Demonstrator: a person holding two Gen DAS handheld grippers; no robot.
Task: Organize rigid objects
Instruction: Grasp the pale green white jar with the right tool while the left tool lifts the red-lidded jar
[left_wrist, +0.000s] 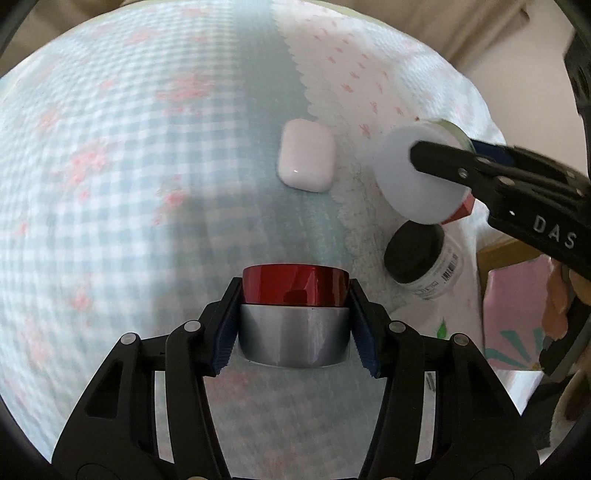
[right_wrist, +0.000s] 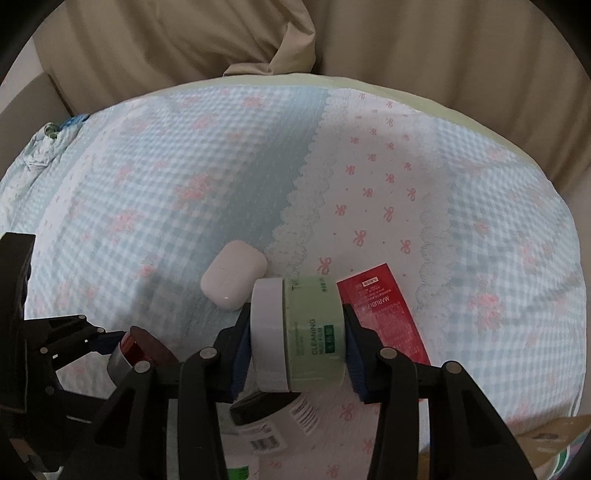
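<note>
Both jars are pinched now, your left gripper (left_wrist: 293, 314) squeezing the red jar (left_wrist: 293, 291) between its pads, your right gripper (right_wrist: 295, 343) clamping the green jar (right_wrist: 314, 332) lid-sideways, so lift each straight up, clear of the case (left_wrist: 306, 160) ahead.

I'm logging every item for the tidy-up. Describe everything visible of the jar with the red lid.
The short round jar with a glossy dark-red lid and a matte silver-grey body looks like hard plastic or metal, the lid on. The left tongs are shut on it, blue ribbed pads pressing its opposite sides. In the right wrist view it shows tilted, lid towards the camera. Below it lies the blue-checked cloth with pink bows; whether it touches cannot be told.
</note>
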